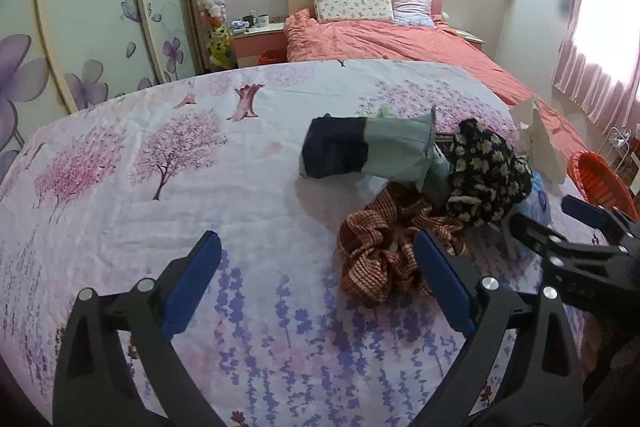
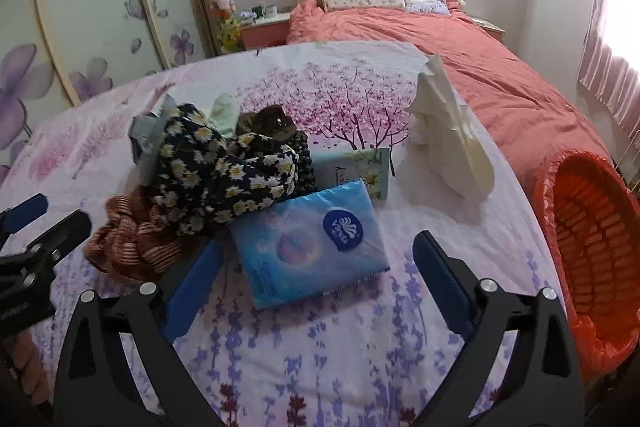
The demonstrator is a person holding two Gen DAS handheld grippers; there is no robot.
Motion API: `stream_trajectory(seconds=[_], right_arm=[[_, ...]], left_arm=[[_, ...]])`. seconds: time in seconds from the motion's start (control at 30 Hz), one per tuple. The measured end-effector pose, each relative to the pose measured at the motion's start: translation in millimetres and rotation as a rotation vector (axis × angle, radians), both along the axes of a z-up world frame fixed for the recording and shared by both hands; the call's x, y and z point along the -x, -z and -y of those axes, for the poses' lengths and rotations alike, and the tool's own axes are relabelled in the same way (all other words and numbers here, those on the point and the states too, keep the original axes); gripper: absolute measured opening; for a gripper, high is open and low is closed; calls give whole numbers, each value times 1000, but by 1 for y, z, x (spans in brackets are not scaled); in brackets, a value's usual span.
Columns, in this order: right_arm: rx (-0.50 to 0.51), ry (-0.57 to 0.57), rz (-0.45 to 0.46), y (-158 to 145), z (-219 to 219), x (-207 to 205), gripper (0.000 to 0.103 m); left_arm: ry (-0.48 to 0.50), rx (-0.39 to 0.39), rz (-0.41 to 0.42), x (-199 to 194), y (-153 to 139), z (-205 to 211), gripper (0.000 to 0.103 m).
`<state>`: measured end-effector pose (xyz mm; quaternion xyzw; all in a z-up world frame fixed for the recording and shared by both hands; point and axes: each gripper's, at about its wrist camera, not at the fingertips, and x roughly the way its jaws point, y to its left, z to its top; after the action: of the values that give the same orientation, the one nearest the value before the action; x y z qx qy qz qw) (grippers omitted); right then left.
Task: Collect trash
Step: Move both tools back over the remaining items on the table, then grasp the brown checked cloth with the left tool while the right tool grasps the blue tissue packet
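Scene: a surface [image 2: 400, 367] under a flowered cloth, with a pink bed behind it.
Left tongs [image 1: 316, 283]: spread apart, holding nothing, low over the cloth; the right finger sits just beside a rust-checked cloth [image 1: 384, 259].
Right tongs [image 2: 318, 279]: spread apart, empty, straddling the near end of a blue tissue pack [image 2: 308, 247].
Trash: a crumpled white paper wad [image 2: 448, 131] stands beyond the tissue pack, toward the bin.
Landmark pile: a daisy-print cloth [image 2: 224, 175] lies left of the tissue pack, touching it.
Step, as I judge it: reach over the tissue pack, close on the wad's upper folds, lift clear.
Risk: brushing the pack or a small box [image 2: 360, 171] behind it.
Bin [image 2: 560, 195]: orange basket with red liner, right of the tissue pack at the cloth's edge; the part in view holds nothing.
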<state>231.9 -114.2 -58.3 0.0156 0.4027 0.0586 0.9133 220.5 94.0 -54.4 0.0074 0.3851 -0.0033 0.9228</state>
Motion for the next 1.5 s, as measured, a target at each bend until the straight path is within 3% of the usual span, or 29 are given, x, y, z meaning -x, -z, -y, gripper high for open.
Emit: stream_trajectory(seconds=[0.13,0.2,0.3,0.73,0.97,1.2,1.37,1.5], right_arm=[[-8,8,-19,3,5,-6,93],[-13,10,-29,6,5,-10,81],[-8,21,-39,10,5,-12,75],[-26,46,-69,14,13,-14,77],[3,42,-69,14,10,-13,75],[38,40,-76,16,5,-13,76],[20,46,-68,15,10,-10,73],[18,54,-56,14,18,-3,73]], left_arm=[[29,0,-3,-1,5,10,94],[36,-1,-11,-2,8,16,94],[46,-6,-20,-4,12,24,94],[59,-10,-65,-19,26,41,94],[70,40,-116,-27,38,42,76],[78,19,-113,-28,40,49,77],[117,41,-108,-29,38,55,45],[137,50,-93,-22,32,51,38]])
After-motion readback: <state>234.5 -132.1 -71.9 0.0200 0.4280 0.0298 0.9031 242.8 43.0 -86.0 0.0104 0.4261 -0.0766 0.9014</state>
